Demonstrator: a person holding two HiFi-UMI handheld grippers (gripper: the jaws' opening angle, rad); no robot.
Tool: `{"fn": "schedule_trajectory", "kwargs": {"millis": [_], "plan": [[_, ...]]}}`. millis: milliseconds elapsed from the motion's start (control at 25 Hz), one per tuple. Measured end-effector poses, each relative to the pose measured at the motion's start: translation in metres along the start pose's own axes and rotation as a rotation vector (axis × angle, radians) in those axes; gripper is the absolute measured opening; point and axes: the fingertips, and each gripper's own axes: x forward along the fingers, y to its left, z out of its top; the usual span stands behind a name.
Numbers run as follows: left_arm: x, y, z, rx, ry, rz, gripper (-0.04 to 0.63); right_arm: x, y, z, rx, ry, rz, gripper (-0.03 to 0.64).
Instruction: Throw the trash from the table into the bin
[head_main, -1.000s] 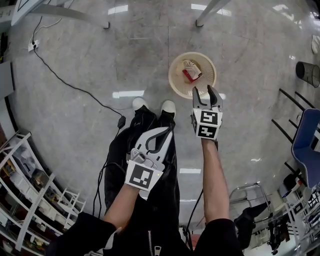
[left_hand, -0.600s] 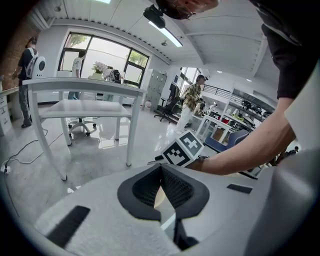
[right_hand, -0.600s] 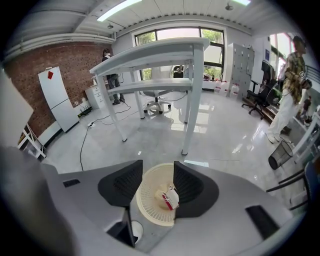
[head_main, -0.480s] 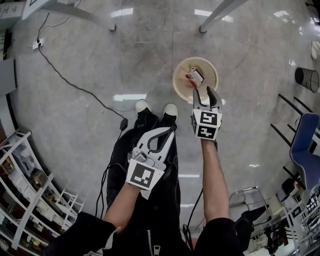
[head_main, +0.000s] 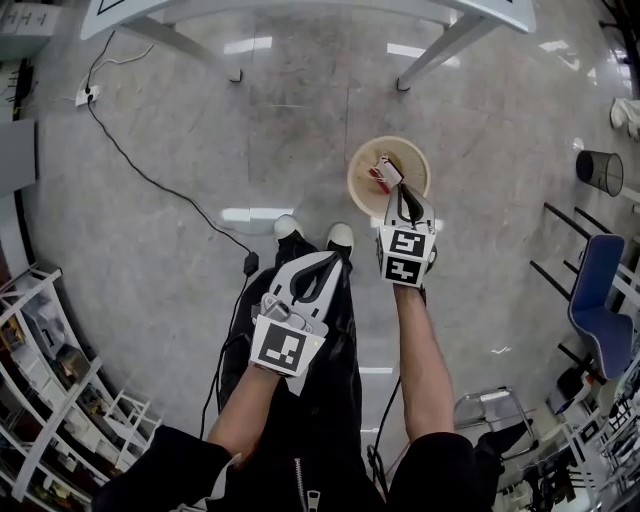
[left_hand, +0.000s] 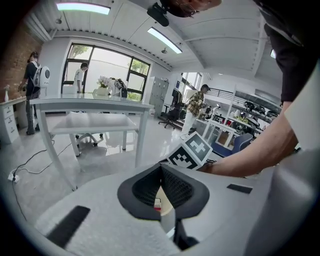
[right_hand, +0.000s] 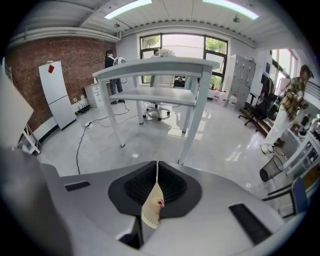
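A round cream bin (head_main: 360, 175) stands on the floor in front of the person's white shoes, with a red-and-white piece of trash (head_main: 383, 173) lying in it. My right gripper (head_main: 404, 189) hangs over the bin's near rim, shut, with nothing between its jaws. In the right gripper view (right_hand: 157, 165) the bin (right_hand: 149, 210) shows through the gap below the closed tips. My left gripper (head_main: 332, 259) is over the person's legs, shut and empty. In the left gripper view (left_hand: 161, 166) a sliver of the bin (left_hand: 165, 200) shows below its jaws. The white table (head_main: 300, 8) is at the top edge.
A black cable (head_main: 150, 180) runs across the floor to a power strip (head_main: 84, 97). Shelving (head_main: 60, 400) lines the left. A black mesh bin (head_main: 600, 170) and a blue chair (head_main: 598, 300) stand at the right. People (right_hand: 292, 100) stand in the background.
The right gripper's jaws have closed from open. Both grippers have risen, and the table has come into sight at the top of the head view.
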Motion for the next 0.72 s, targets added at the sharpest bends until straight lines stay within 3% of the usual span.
{"fn": "schedule_trajectory", "kwargs": {"millis": [320, 720], "plan": [[-0.034, 0.013, 0.058, 0.02, -0.072, 0.05, 0.005, -0.058, 0.02, 0.087, -0.064, -0.149, -0.033, 0.012], [-0.085, 0.022, 0.163, 0.071, -0.21, 0.116, 0.005, -0.159, 0.06, 0.222, -0.099, -0.369, 0.035, 0.01]]}}
